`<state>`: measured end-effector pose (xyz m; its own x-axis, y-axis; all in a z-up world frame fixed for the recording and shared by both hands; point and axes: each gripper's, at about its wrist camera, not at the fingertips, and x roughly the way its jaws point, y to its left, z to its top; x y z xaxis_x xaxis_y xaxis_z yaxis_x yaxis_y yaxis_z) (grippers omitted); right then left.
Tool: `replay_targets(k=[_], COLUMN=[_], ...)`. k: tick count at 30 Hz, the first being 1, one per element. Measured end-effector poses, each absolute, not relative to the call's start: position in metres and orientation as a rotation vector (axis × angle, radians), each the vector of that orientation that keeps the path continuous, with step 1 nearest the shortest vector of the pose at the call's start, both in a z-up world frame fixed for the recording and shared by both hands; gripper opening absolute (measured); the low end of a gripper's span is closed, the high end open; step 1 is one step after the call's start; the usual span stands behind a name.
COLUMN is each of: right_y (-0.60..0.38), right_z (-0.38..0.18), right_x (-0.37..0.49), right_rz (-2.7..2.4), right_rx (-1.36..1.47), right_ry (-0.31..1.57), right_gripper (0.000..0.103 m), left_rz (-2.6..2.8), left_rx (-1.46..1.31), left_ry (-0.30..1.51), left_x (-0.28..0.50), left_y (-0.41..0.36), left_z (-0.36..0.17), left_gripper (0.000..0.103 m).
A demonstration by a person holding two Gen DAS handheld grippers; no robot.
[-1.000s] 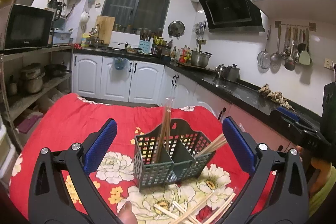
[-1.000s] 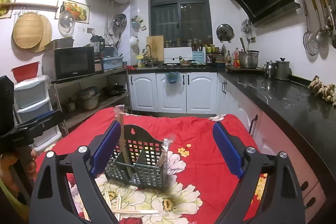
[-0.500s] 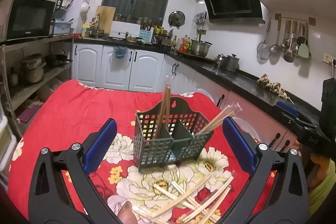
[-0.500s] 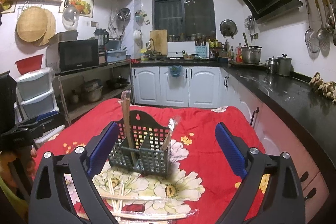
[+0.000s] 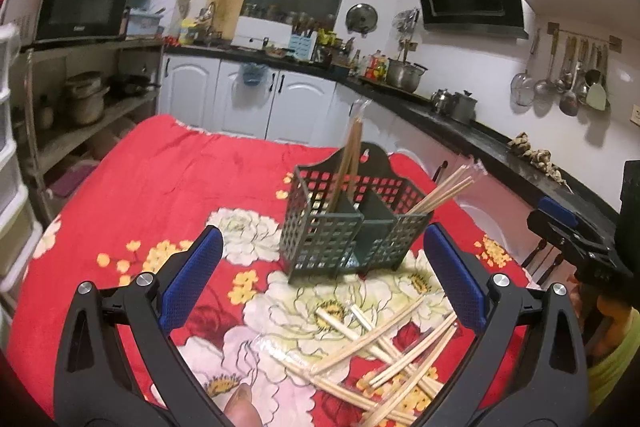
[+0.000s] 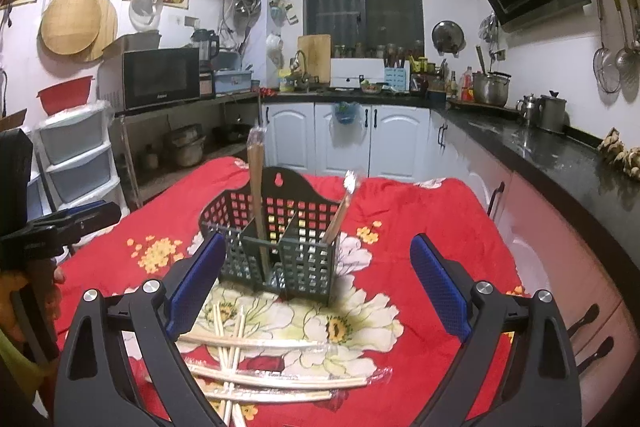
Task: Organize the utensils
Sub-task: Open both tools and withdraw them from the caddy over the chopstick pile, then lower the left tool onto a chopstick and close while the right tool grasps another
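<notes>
Red cloth (image 5: 168,179); both grippers (image 5: 324,279) (image 6: 316,279) agape, empty

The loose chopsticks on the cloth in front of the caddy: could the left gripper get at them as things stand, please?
Probably yes. The left gripper is open and empty, and the loose chopsticks lie uncovered on the red cloth just below it; the caddy stands behind them, out of the way.
</notes>
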<state>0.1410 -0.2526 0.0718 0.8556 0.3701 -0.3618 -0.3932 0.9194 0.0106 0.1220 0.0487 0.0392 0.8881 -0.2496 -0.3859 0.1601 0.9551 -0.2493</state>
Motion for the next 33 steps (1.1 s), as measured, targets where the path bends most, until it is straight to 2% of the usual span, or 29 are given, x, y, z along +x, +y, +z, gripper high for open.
replay_targets(k=[29,31,33], right_y=[-0.246,-0.248,-0.25], right_z=[0.005,0.001,-0.002], right_x=[0.136,0.136,0.136], right_rz=[0.417,0.413,0.407], right_rx=[-0.086,-0.083,-0.079], right_ry=[0.552,0.563,0.572], right_gripper=[0.091,0.091,0.091], left_rz=[-0.232,-0.24,-0.247], left_rx=[-0.255,-0.265,-0.27], left_ry=[0.674,0.691,0.709], left_x=[0.116,0.118,0.119], left_y=[0.048,0.048,0.047], left_z=[-0.037,-0.041,-0.045], left_gripper=[0.093,0.092,0.087])
